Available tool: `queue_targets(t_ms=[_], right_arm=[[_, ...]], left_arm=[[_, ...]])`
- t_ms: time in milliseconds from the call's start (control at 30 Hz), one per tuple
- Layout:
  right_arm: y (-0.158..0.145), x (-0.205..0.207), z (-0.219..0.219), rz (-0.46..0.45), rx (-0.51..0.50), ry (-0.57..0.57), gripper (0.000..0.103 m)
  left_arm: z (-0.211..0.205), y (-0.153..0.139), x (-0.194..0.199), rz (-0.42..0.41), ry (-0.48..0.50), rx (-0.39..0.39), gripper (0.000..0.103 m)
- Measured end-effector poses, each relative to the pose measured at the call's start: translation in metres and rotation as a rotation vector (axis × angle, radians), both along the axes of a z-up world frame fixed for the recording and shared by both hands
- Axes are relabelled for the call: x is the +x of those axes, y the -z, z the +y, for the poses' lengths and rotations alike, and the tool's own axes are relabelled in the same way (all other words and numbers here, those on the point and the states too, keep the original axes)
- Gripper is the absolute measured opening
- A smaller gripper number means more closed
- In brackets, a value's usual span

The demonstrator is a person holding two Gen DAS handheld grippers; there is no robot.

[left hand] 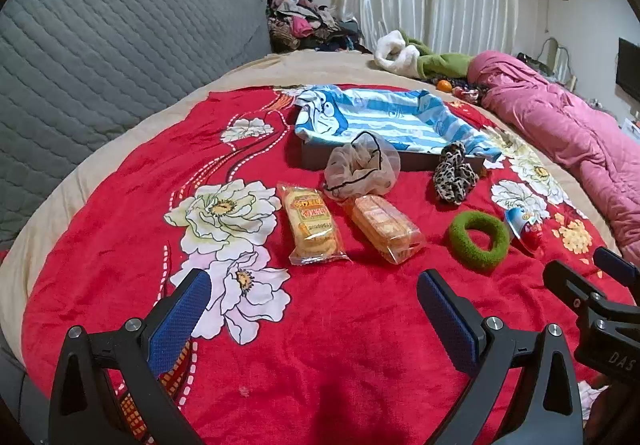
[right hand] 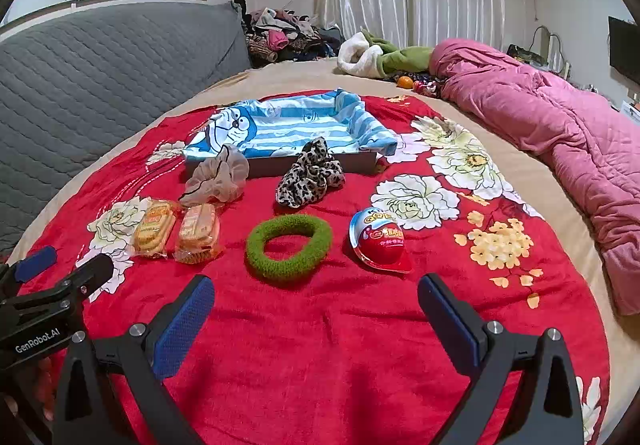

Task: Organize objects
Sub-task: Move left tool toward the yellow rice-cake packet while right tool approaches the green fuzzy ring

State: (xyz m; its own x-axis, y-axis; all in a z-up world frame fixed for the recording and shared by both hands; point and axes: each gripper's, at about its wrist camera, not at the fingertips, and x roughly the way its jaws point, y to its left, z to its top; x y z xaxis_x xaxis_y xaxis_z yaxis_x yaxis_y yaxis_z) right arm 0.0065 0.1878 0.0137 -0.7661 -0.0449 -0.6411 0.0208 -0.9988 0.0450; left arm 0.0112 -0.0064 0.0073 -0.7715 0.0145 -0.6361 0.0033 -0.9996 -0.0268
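Grippers, left (left hand: 314, 309) and right (right hand: 316, 315), hover wide open and empty; the glossy egg-shaped toy pack (right hand: 380, 241) nearby might squirt from closing pads.

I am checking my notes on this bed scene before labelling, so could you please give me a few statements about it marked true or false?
1. Both hand-held grippers are open and hold nothing. True: the left hand-held gripper and the right hand-held gripper show spread fingers with only the red blanket between them.
2. The green ring lies inside the tray. False: it lies on the blanket, in front of the tray.
3. The two snack packets lie side by side. True.
4. The leopard scrunchie is stacked on the green ring. False: it lies apart, nearer the tray.
5. The tray is lined with a blue striped cloth. True.
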Motion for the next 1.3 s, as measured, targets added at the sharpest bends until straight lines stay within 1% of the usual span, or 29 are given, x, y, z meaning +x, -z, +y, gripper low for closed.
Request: queue_targets(t_ms=[233, 533, 733, 1000, 1300], right_arm=[[0.001, 0.001, -0.001, -0.003, -0.01, -0.013, 0.103], [-0.015, 0.014, -0.005, 0.023, -0.015, -0.032, 0.103], [-0.032, 0.029, -0.011, 0.054, -0.015, -0.041, 0.103], [-0.054, 0.049, -0.017, 0.089, -0.011, -0.059, 0.103], [-0.073, 0.073, -0.02, 0.103, -0.034, -0.063, 0.103]], left_arm=[[-0.001, 0.0, 0.0, -0.001, -0.001, 0.002, 0.102], [-0.002, -0.012, 0.013, 0.025, 0.001, 0.004, 0.102], [-0.008, -0.028, 0.027, 0.049, 0.007, 0.017, 0.102], [-0.02, -0.052, 0.052, 0.1, -0.019, 0.049, 0.102], [-0.029, -0.068, 0.074, 0.105, -0.009, 0.058, 0.102]])
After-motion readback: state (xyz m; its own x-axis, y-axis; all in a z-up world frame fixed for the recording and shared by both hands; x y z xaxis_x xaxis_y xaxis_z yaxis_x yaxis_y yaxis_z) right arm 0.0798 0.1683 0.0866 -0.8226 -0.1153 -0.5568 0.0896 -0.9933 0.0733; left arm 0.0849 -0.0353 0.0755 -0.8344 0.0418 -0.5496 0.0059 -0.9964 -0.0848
